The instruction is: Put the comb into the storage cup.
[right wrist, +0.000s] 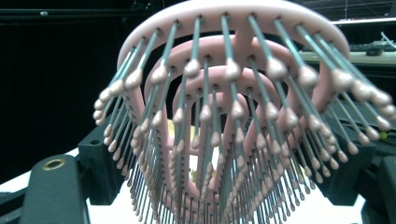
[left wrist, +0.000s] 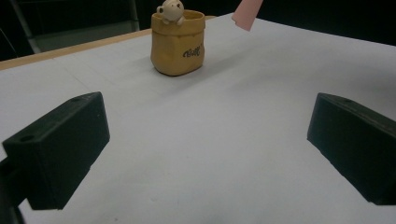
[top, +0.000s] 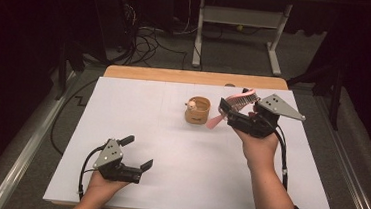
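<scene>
Right gripper [top: 234, 110] is held up above the far right part of the white table [top: 194, 160], jaws clamped on a pink hairbrush [top: 241, 100]. In the high view the brush head lies between the jaws, bristle side up, and its pink handle slopes down and left toward the table, ending just beside the yellow cup [top: 197, 110]. In the right gripper view the hairbrush [right wrist: 233, 107] sits right before the camera: curved pink ribs, rows of grey pins with rounded tips.

Yellow cup stands upright on the table, far centre, just left of the right gripper. It is shaped like a small sack with dark lettering on its side, and a small cream animal figure [left wrist: 171, 11] peeks over its rim. Whether the handle tip touches the cup: cannot tell. In the left gripper view the cup [left wrist: 177, 43] stands ahead, the pink handle tip at the top edge beside it.

Left gripper [top: 137, 152] rests low at the near left of the table, jaws spread wide with nothing between them, well apart from cup and brush
</scene>
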`<state>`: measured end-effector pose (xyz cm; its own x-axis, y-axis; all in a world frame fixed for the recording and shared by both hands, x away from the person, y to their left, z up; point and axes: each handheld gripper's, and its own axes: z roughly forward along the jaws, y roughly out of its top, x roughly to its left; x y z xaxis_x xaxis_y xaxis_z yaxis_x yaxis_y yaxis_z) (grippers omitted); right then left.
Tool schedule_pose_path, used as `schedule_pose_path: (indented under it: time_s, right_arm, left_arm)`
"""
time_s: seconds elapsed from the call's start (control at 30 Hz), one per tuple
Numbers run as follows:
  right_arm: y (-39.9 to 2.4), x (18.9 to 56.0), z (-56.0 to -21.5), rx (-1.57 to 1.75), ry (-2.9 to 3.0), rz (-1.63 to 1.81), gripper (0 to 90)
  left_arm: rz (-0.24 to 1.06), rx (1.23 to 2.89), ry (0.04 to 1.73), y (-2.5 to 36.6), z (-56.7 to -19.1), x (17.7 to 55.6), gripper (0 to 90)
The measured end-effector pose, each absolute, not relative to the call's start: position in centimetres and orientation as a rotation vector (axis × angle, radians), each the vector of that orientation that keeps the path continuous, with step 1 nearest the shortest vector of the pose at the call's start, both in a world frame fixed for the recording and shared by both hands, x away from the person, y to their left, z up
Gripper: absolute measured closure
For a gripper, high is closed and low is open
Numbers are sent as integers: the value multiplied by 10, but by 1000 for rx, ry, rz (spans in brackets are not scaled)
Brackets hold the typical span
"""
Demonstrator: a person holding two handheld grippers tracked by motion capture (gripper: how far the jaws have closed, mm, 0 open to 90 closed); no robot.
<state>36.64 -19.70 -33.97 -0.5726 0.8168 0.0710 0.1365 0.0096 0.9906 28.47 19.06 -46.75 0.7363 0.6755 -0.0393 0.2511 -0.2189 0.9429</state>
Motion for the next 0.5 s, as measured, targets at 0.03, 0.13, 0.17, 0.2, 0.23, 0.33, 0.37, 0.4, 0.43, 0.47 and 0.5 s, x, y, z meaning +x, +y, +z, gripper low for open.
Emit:
schedule_pose_path:
  time_s: [0.03, 0.13, 0.17, 0.2, 0.23, 0.33, 0.37, 0.4, 0.43, 0.47, 0.5]
  right_arm:
    - [-197, 368, -338, 981, 1735, 1613, 204]
    - [-196, 370, -336, 979, 1729, 1613, 204]
    - [-196, 371, -333, 975, 1723, 1608, 204]
    - [-196, 371, -333, 975, 1723, 1608, 204]
    - [-196, 372, -332, 975, 1719, 1610, 204]
    - [-195, 375, -328, 971, 1706, 1612, 204]
    - [-194, 375, -326, 971, 1702, 1611, 204]
    - [-193, 377, -325, 967, 1699, 1611, 204]
    - [-193, 378, -324, 969, 1697, 1611, 204]
    - [-192, 379, -322, 967, 1694, 1610, 204]
    - [-191, 380, -321, 964, 1690, 1607, 204]
  left_arm:
    - [462, 1794, 726, 190, -467, 285, 0]
    - [452, 1794, 726, 190, -467, 285, 0]
    - [447, 1793, 729, 190, -467, 285, 0]
    - [446, 1793, 729, 190, -467, 285, 0]
    - [445, 1793, 730, 190, -467, 285, 0]
    - [446, 1793, 727, 190, -467, 284, 0]
    - [447, 1794, 727, 190, -467, 284, 0]
    - [448, 1796, 726, 189, -468, 284, 0]
    - [449, 1798, 725, 189, -468, 284, 0]
    - [444, 1801, 725, 189, -468, 285, 0]
    - [438, 1801, 725, 189, -468, 285, 0]
